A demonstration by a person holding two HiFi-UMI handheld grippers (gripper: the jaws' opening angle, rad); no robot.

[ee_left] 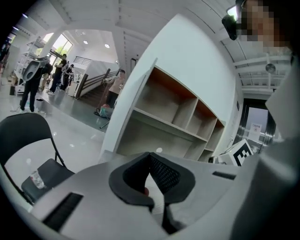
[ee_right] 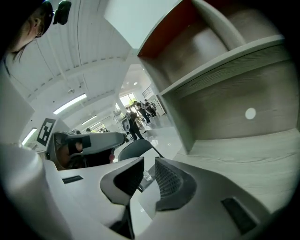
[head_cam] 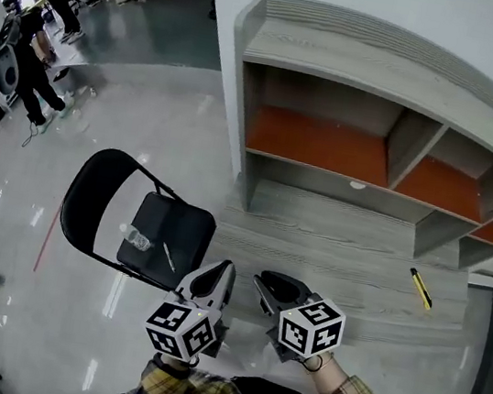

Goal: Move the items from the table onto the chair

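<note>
A yellow utility knife (head_cam: pixel 420 289) lies on the grey wooden table (head_cam: pixel 347 263), far to the right. The black folding chair (head_cam: pixel 97 205) stands left of the table; a small clear bottle (head_cam: pixel 136 240) and a thin pen-like item (head_cam: pixel 167 256) lie on its seat. Both grippers hang in the air in front of me, between chair and table. My left gripper (head_cam: pixel 215 279) has its pads meeting at the tips (ee_left: pixel 150 157) with nothing held. My right gripper (head_cam: pixel 271 288) stands partly open and empty (ee_right: pixel 149 163); the chair (ee_right: pixel 133 150) shows through its gap.
A shelf unit (head_cam: pixel 376 138) with orange-backed compartments stands on the back of the table. A small white disc (head_cam: pixel 357 186) sits below it. Several people (head_cam: pixel 26 64) stand far off in the hall at the upper left. Glossy floor surrounds the chair.
</note>
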